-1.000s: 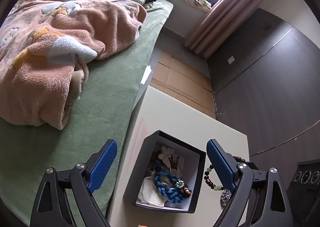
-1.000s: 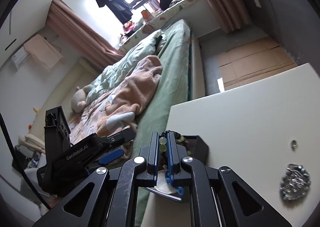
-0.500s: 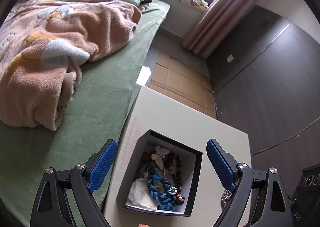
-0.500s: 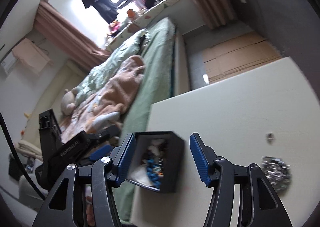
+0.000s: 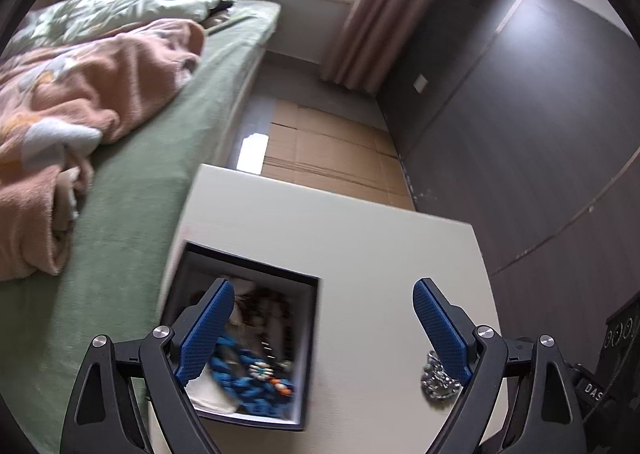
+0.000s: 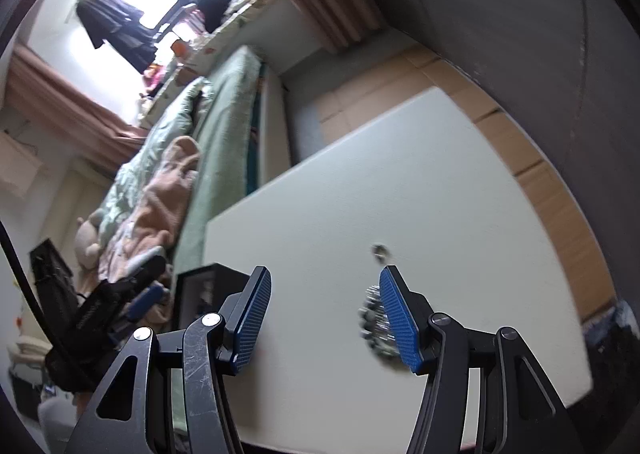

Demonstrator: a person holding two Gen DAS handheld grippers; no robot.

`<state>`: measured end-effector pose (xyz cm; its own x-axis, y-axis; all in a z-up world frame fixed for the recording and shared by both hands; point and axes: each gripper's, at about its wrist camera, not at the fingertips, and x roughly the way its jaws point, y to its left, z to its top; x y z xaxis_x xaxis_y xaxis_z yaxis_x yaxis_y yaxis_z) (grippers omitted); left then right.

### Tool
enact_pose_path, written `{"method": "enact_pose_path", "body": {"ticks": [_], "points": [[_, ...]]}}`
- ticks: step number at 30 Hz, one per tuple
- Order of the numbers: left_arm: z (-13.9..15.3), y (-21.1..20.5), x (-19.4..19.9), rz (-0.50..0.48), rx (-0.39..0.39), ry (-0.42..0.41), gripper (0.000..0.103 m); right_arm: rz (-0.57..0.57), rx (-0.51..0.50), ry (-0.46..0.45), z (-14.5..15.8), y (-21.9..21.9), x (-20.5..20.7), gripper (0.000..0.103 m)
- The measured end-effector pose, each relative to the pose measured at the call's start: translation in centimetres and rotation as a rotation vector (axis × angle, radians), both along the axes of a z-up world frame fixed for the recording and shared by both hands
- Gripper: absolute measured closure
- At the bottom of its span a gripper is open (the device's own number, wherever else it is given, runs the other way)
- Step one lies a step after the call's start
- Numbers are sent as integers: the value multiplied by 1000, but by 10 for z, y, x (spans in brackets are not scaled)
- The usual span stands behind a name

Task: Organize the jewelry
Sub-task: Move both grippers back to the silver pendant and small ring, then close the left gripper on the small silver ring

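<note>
Fingers on my right gripper (image 6: 324, 318) have parted since a sec ago; then they were pinched shut on a bead bracelet over the box, now they stand apart w/ nothing between the pads. The last two readings match, so I'd say they've stopped spreading. Bracelet isn't in the jaws anymore, so my read is it's dropped into the box (image 5: 244, 338); one more piece sorted. Left gripper (image 5: 320, 330) stays wide open, empty, and its view has slid right: box now sits under its left finger rather than centred.

Still loose on the table (image 6: 420, 182): silver brooch (image 6: 374, 324), partly behind my right gripper's right finger, and a small ring (image 6: 380, 251) just far of it. Those look like next pickups.

Views differ: left cam looks down into the box, showing the blue braided piece (image 5: 250, 376) and pale bits, blurred. It catches the brooch (image 5: 438, 380) too, but no ring. Right cam gives only the box's outer wall (image 6: 208, 286), no contents, plus the left gripper (image 6: 148, 296) near the bed.
</note>
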<state>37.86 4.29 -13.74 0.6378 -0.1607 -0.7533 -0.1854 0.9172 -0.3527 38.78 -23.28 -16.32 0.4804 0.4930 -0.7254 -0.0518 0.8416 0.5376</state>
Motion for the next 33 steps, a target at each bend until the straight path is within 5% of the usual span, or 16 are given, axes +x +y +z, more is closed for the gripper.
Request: {"method": "enact_pose_path", "body": {"ticks": [10,20,25,33], "points": [[-3,-60,8,-136,22,10,15,-48,-34,45,-12,-42,-6,46],[-30,-129,43,-283,63,160,36,-182,12,90,-22,-89,-5,46],[-55,-144,58,-289,45,253,52,-226,11,83,-20,-101,-6,46],[-70,-163,71,-273,71,290,54,-265,41,124,-33,-111,3,46]]}}
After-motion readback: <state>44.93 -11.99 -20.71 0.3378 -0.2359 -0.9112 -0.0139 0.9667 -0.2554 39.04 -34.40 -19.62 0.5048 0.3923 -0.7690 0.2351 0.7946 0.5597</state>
